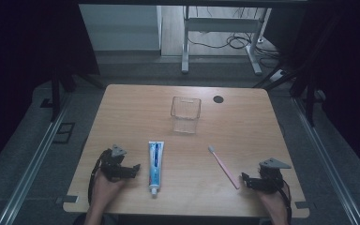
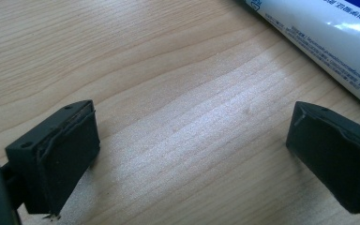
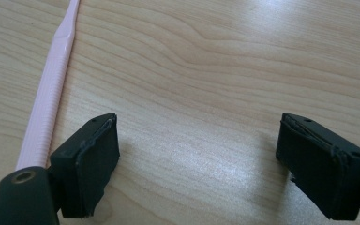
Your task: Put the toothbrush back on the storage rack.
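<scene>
Right tool sits low over the wooden bench, jaws spread wide with just bare wood between them — the pink toothbrush handle lies flat just outside the left jaw, running away up the bench.

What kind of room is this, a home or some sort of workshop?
Most likely a lab or recording studio, not a home. A bare wooden table stands between dark curtains, metal rails run along the floor, and loose cables lie under a desk frame behind it.
</scene>
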A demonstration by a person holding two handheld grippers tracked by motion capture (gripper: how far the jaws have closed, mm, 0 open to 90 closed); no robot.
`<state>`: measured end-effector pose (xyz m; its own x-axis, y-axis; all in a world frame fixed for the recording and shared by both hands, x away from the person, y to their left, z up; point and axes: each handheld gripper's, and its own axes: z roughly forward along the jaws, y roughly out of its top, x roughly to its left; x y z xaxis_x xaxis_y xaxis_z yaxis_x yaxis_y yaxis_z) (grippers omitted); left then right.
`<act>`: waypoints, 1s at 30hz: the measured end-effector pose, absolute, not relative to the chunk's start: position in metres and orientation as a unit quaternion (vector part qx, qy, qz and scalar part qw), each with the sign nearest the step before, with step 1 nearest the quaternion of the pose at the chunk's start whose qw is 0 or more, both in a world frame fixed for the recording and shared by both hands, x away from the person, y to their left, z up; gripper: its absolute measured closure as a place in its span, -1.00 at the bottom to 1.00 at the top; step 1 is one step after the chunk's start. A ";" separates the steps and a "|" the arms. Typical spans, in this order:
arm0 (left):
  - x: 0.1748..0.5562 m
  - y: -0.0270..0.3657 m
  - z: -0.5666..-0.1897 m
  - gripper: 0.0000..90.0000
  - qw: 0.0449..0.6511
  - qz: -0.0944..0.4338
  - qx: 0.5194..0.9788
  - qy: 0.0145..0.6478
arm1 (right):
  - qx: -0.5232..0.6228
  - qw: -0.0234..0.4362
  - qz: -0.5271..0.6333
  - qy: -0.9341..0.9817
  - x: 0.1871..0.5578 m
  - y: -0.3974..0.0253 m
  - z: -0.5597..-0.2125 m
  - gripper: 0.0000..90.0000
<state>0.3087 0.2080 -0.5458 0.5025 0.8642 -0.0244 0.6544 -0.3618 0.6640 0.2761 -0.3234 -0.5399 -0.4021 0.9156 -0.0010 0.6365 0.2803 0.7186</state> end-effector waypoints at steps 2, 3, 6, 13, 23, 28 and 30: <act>0.309 0.208 -0.546 -0.94 0.314 0.167 0.808 0.470 | 0.501 0.207 0.331 0.772 0.275 -0.324 -0.539 -0.67; 0.309 0.208 -0.546 -0.94 0.313 0.167 0.808 0.469 | 0.501 0.205 0.332 0.772 0.275 -0.324 -0.539 -0.67; 0.309 0.208 -0.546 -0.94 0.313 0.167 0.808 0.470 | 0.500 0.201 0.338 0.772 0.274 -0.324 -0.538 -0.65; 0.309 0.208 -0.546 -0.95 0.313 0.166 0.809 0.469 | 0.497 0.191 0.353 0.770 0.270 -0.322 -0.528 -0.48; 0.309 0.208 -0.546 -0.95 0.313 0.166 0.809 0.469 | 0.460 0.160 0.403 0.775 0.260 -0.309 -0.513 0.32; 0.309 0.208 -0.546 -0.96 0.313 0.166 0.809 0.469 | 0.436 0.150 0.415 0.785 0.253 -0.297 -0.510 0.76; 0.309 0.208 -0.546 -0.96 0.313 0.166 0.809 0.469 | 0.426 0.147 0.411 0.792 0.252 -0.291 -0.510 0.90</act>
